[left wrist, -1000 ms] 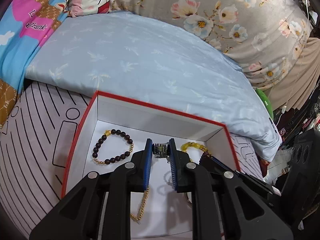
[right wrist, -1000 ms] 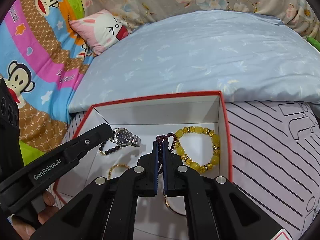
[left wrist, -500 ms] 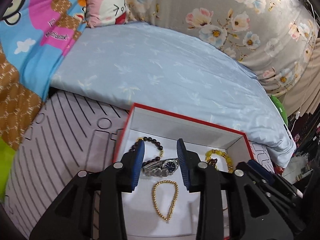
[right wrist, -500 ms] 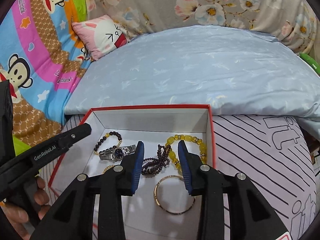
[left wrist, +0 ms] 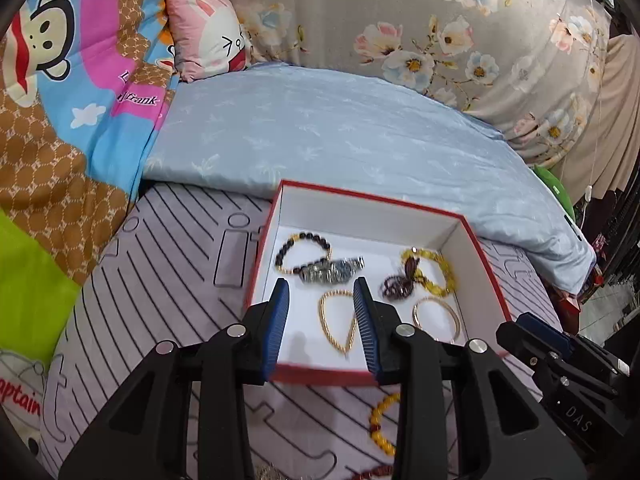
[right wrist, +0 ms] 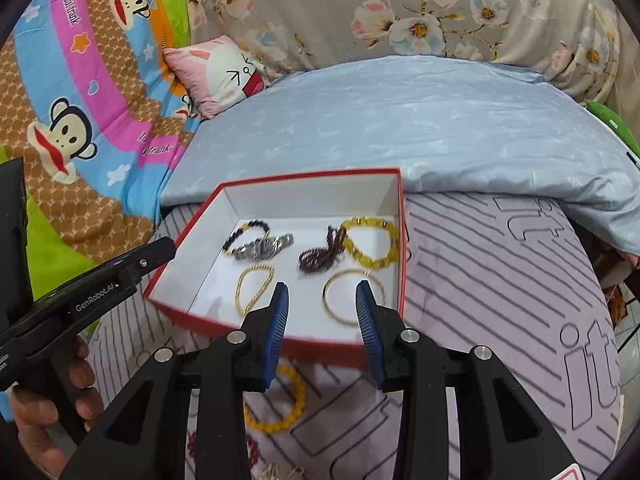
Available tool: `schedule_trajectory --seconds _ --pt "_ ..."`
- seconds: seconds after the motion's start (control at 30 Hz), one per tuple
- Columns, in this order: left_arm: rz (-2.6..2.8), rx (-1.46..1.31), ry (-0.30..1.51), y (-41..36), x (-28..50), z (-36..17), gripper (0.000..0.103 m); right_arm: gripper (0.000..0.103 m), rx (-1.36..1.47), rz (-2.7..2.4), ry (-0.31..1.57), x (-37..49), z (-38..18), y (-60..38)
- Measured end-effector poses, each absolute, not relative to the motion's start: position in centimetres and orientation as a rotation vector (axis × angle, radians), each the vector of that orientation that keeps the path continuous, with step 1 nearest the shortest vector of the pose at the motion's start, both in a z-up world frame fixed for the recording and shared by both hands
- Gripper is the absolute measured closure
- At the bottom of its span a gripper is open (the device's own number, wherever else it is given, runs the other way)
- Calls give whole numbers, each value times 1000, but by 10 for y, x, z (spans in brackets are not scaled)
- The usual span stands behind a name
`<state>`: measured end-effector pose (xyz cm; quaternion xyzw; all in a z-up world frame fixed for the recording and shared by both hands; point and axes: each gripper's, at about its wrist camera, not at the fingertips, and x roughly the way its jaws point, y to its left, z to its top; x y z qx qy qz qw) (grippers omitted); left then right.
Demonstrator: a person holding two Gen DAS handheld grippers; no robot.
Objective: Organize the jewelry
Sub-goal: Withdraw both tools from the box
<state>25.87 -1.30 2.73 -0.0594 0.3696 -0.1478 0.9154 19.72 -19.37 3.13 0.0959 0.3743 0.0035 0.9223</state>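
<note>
Both grippers pulled back w/ jaws parted & empty, left gripper (left wrist: 318,320), right gripper (right wrist: 322,316), red-rimmed white cardboard box (left wrist: 372,212) on striped lilac mat (left wrist: 168,264), silver metal watch (left wrist: 332,270) & dark garnet bead bracelet (right wrist: 320,254) released inside box.

Home bedroom: a bed with a blue quilt (left wrist: 340,136), pink pillow (left wrist: 208,40), cartoon blanket (left wrist: 72,92) and floral sheet (left wrist: 460,28).

matt box (left wrist: 362,212), shiny watch (left wrist: 332,271) (metal)
</note>
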Motion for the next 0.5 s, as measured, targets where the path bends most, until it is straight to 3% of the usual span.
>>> schedule_trajectory --seconds 0.5 --pt "-312 -75 815 -8 192 8 71 68 180 29 858 128 6 -173"
